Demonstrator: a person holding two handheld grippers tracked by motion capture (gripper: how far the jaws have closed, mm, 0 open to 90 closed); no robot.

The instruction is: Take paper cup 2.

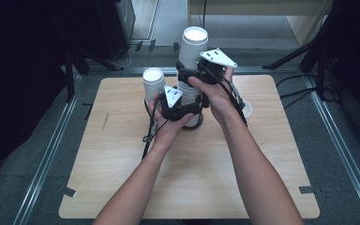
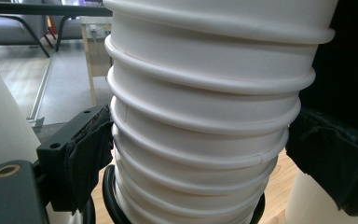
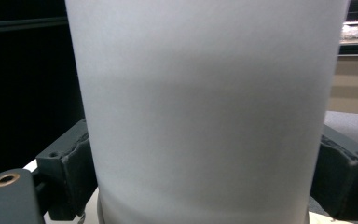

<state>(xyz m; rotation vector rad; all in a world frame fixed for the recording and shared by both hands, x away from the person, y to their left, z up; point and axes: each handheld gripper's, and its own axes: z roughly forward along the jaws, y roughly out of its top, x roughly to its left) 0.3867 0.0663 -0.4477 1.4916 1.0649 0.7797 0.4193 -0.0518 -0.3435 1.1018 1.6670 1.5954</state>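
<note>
1. A tall stack of white paper cups (image 1: 191,86) stands upright near the middle of the table (image 1: 122,178), its long axis vertical, with the top cup (image 1: 194,44) rising well above both hands.
2. The left gripper (image 1: 180,108) is placed low on the stack; in the left gripper view the ribbed rims (image 2: 205,140) sit between its jaws, the left pad touching the rims and the right pad at their edge, so the lower cups are judged to be clamped.
3. The right gripper (image 1: 201,72) is set higher, with the smooth wall of the top cup (image 3: 205,116) between its jaws, both pads against it; a grip on that cup is judged.
4. The coming move turns on the vertical axis: the top cup would need to be drawn straight up while the stack is held down.
5. A second, shorter cup stack (image 1: 153,84) stands just beside the left gripper, and a lone cup (image 1: 247,108) lies behind the right wrist; both are close enough to be knocked.
</note>
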